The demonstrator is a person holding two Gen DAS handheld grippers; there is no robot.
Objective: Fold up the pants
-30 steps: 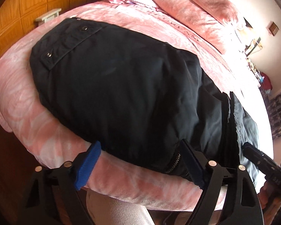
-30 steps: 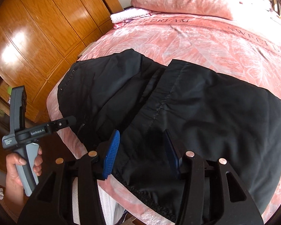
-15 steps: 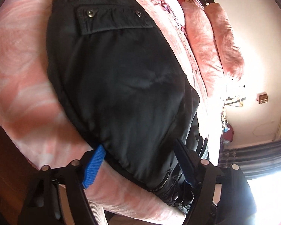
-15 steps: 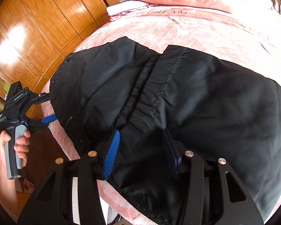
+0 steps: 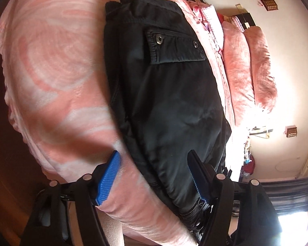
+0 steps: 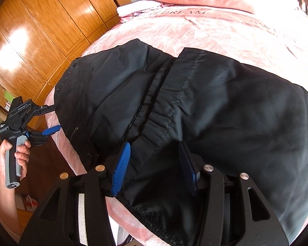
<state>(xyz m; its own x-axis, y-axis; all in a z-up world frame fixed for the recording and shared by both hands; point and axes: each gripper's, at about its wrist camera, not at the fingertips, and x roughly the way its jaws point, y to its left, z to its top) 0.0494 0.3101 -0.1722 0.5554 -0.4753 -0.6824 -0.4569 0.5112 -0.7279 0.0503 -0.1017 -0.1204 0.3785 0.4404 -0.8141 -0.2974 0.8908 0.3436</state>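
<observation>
A home bedroom; pink bed [image 6: 225, 32], pillows [image 5: 260, 67]; wooden wardrobe [image 6: 41, 26].

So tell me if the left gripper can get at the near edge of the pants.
Probably yes: the left gripper, jaws just closing, already straddles the black pants edge on the pink bedspread; nothing blocks it.

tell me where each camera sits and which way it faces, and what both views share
Left wrist: on the left gripper, tilted, looking along the black pants toward the pillows; only its fingers show.
Right wrist: on the right gripper, looking down at the pants' elastic hem; a hand holding the left gripper shows.
Shared: pants, pink bedspread.
</observation>
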